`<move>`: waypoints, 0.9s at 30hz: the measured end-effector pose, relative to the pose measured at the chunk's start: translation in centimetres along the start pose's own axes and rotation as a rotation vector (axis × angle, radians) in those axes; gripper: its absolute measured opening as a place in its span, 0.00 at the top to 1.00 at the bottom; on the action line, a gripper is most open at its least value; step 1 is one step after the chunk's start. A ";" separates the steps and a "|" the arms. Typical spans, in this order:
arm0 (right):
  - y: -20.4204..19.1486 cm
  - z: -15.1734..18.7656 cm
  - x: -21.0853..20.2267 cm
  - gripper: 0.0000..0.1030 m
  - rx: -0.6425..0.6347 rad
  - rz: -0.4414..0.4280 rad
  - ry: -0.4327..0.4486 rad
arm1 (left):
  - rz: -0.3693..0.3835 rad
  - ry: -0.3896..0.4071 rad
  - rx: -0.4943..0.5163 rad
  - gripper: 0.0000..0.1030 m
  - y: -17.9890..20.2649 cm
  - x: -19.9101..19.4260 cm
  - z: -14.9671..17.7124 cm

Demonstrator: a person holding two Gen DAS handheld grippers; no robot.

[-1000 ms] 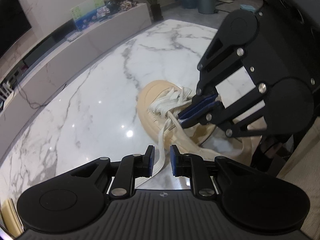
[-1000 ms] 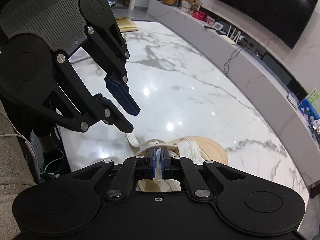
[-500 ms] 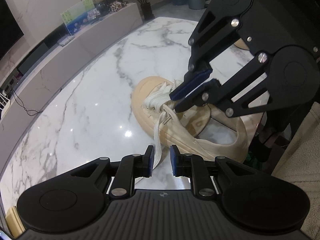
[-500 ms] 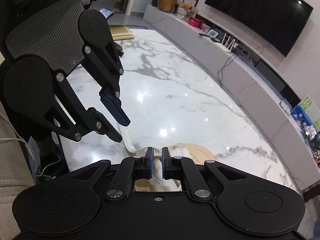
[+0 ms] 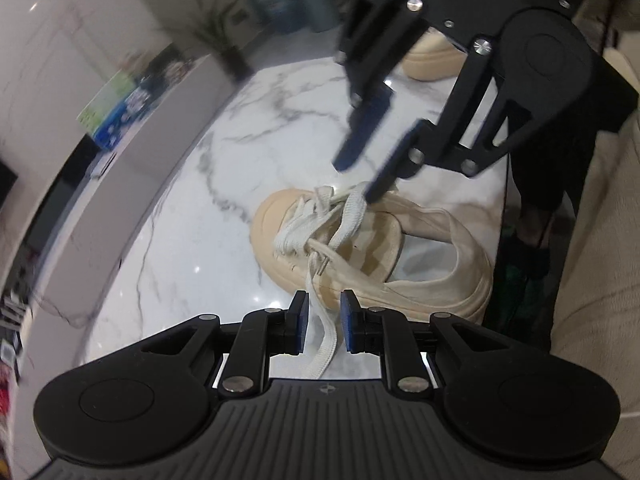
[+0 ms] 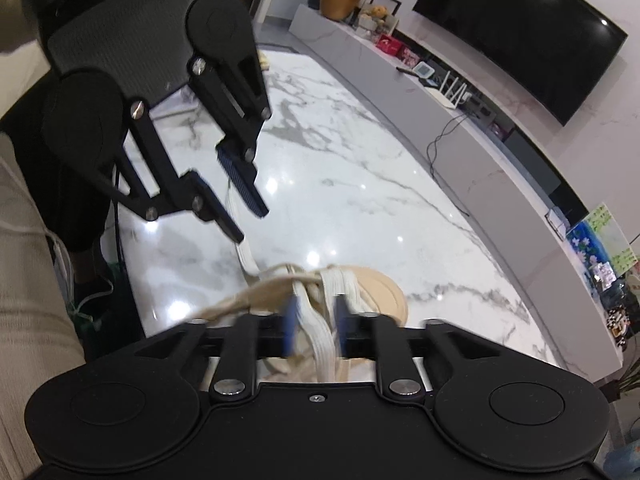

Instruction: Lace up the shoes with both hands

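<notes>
A beige shoe (image 5: 372, 248) lies on a white marble desk (image 5: 192, 216), just ahead of the left hand-held gripper (image 5: 323, 322), toe pointing away from it and heel off to its right. The lower eyelets are already crossed with flat white lace (image 5: 324, 320); the upper ones look unlaced.

One loose lace end runs from the eyelets back toward the left hand-held gripper and passes between its blue pads (image 5: 303, 322). The jaws stand narrowly apart, with a gap on either side of the lace, so it is not pinched. This placement looks like a readiness to catch that end.

The right hand-held gripper (image 5: 372, 156) hangs above the far side of the shoe, tips pointing down at the other lace end (image 5: 352, 216). Its jaws are open, and one tip sits just at the lace without closing on it. In its own view, the lace bundle (image 6: 320, 320) lies between its spread pads (image 6: 291, 330). Each lace end seems to be assigned to one side, which suits threading both at once.

The desk is glossy, with grey veins and bright light spots, so the shoe may slide if tugged. A second shoe (image 5: 428, 60) rests beyond the right hand-held gripper. Past the desk runs a long grey cabinet (image 6: 460, 148) under a wall television (image 6: 520, 32), with a gold vase (image 6: 340, 0) and a potted plant (image 5: 224, 44).
</notes>
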State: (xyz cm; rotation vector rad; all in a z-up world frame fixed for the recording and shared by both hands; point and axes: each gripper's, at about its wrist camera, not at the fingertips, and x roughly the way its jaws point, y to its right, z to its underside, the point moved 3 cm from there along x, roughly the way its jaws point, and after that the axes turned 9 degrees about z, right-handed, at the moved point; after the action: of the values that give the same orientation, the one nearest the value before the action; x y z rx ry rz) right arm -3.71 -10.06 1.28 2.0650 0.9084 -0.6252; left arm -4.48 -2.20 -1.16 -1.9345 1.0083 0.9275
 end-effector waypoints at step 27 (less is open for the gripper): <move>-1.4 0.2 4.1 0.97 -0.195 -0.016 -0.015 | 0.097 -0.059 0.321 0.81 -1.4 6.3 -0.5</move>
State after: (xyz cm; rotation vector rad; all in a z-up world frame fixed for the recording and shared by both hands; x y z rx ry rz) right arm -2.26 -8.03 -2.30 1.8785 0.9395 -0.5374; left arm -0.46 -4.13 -5.86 -1.5948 1.1481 0.8146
